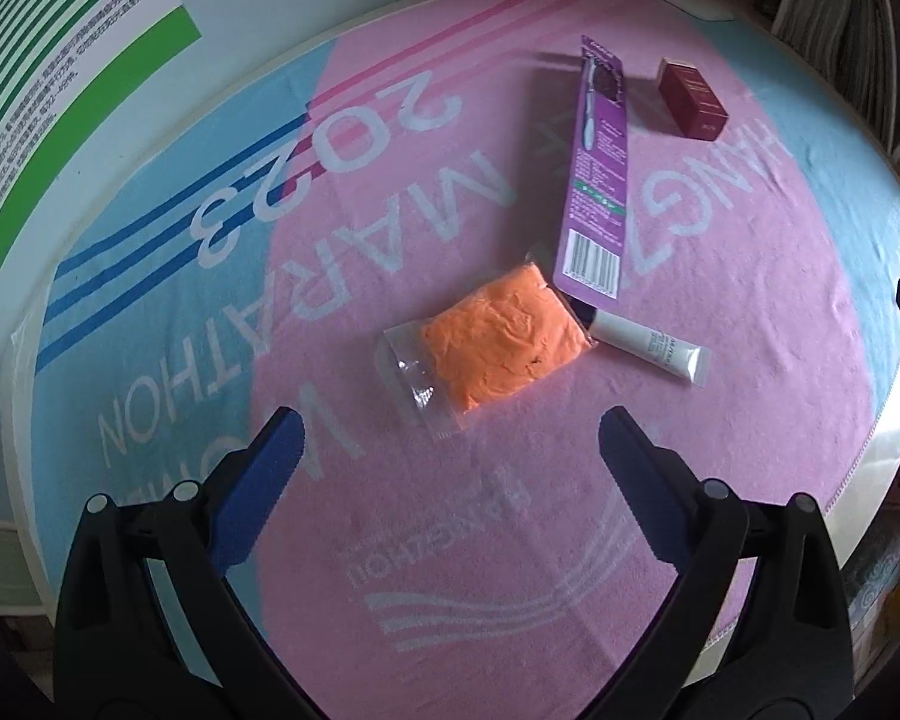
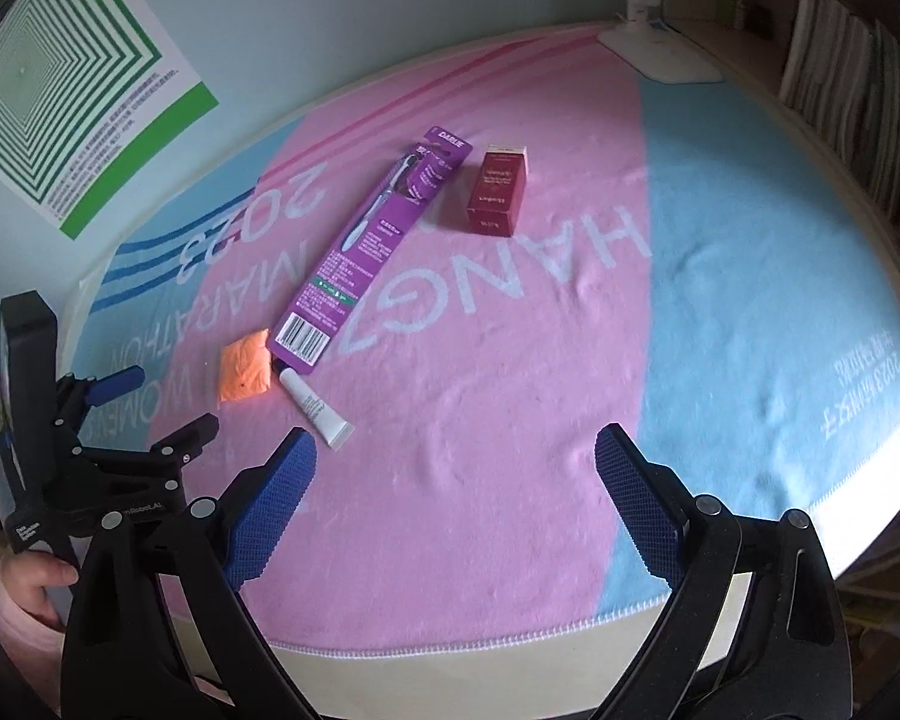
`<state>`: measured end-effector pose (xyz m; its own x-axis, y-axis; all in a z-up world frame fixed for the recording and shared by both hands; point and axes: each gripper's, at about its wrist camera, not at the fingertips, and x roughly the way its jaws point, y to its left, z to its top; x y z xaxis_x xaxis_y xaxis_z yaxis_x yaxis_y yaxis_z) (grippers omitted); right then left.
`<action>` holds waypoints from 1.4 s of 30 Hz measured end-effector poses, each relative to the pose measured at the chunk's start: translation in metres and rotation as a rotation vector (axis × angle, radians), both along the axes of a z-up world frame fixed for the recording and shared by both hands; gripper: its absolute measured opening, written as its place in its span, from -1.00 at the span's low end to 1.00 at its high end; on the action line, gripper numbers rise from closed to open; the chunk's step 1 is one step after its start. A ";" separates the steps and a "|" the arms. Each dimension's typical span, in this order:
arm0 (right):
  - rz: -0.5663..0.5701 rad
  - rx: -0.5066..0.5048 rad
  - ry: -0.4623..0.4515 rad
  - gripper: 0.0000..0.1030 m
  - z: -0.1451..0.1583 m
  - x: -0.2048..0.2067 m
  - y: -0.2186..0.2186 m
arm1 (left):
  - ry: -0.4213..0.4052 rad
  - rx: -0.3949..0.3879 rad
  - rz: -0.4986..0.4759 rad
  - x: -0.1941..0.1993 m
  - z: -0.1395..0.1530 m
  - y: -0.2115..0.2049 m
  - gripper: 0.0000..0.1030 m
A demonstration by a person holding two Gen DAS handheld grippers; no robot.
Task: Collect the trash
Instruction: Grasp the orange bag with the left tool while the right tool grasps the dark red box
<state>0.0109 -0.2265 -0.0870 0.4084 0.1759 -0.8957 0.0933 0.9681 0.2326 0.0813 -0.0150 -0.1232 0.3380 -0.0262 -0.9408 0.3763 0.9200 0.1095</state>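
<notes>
An orange clay packet in clear plastic (image 1: 495, 342) lies on the pink and blue towel (image 1: 390, 510), also in the right wrist view (image 2: 245, 366). A small white tube (image 1: 651, 343) (image 2: 315, 411) lies beside it. A purple toothbrush pack (image 1: 597, 174) (image 2: 369, 252) and a dark red box (image 1: 692, 97) (image 2: 498, 189) lie farther back. My left gripper (image 1: 450, 456) is open and empty, just short of the orange packet. My right gripper (image 2: 456, 486) is open and empty above the towel, right of the tube.
A green striped poster (image 2: 66, 102) hangs on the wall at the left. A white lamp base (image 2: 660, 54) stands at the table's far edge. A bookshelf (image 2: 858, 90) is at the right. The left gripper body (image 2: 90, 462) shows in the right wrist view.
</notes>
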 end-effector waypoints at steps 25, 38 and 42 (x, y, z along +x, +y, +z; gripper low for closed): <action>0.195 -0.022 0.075 0.81 -0.041 0.134 -0.022 | 0.128 -0.066 0.336 0.055 -0.047 0.006 0.87; 0.140 -0.037 0.120 -0.30 -0.065 0.171 -0.019 | 0.150 -0.126 0.372 0.048 -0.048 0.044 0.04; 0.148 -0.039 0.113 -0.39 -0.062 0.169 -0.018 | 0.142 -0.132 0.370 0.046 -0.043 0.045 -0.03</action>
<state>0.1797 -0.2441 -0.1486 0.2766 0.1911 -0.9418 -0.0271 0.9812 0.1912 0.1272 0.0298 -0.1665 0.2145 -0.0510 -0.9754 0.0209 0.9986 -0.0477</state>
